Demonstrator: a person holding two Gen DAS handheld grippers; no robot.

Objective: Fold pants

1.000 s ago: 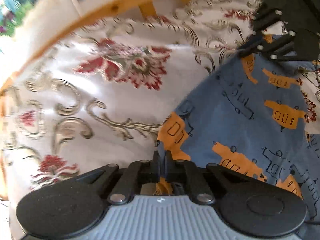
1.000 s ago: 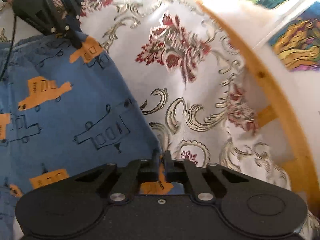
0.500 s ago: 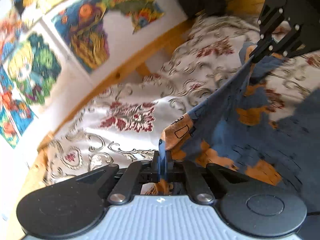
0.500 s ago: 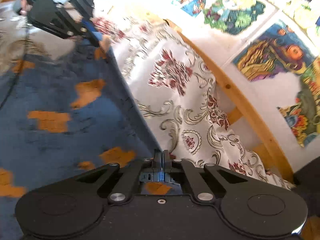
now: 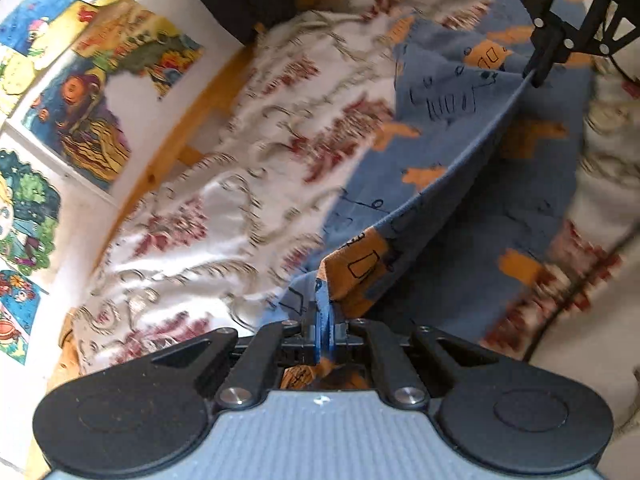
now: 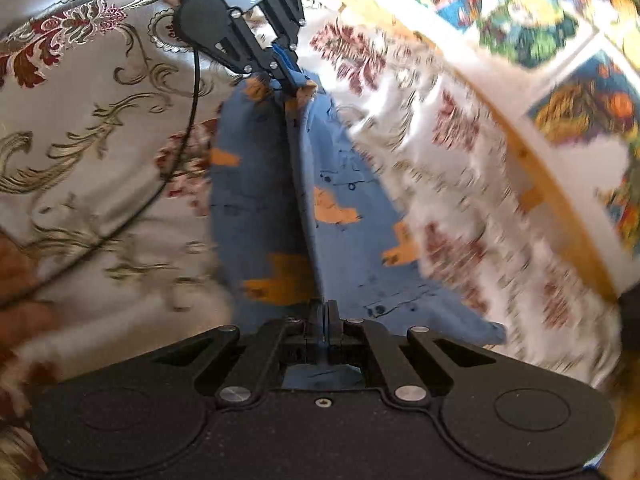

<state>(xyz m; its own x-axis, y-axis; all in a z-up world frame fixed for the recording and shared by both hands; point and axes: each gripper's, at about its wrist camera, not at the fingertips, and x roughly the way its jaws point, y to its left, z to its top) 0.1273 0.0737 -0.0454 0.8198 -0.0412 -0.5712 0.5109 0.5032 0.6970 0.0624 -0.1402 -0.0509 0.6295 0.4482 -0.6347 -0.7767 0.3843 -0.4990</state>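
Both grippers pinch the same edge of the pants, blue fabric with orange vehicle print. Left gripper jaws are clamped tight on a corner of the cloth; right gripper jaws likewise squeezed onto blue fabric. The edge between them is pulled taut into a straight line, lifted off the bed, while the rest of the pants hangs down and lies on the floral bedspread. Likely reason: holding two ends of one edge keeps it straight so the lifted half can be carried over and laid flat as a fold. The long axis of the held edge runs gripper to gripper, straight away from each camera. Wooden bed frame and wall pictures sit behind. Views are motion-blurred.
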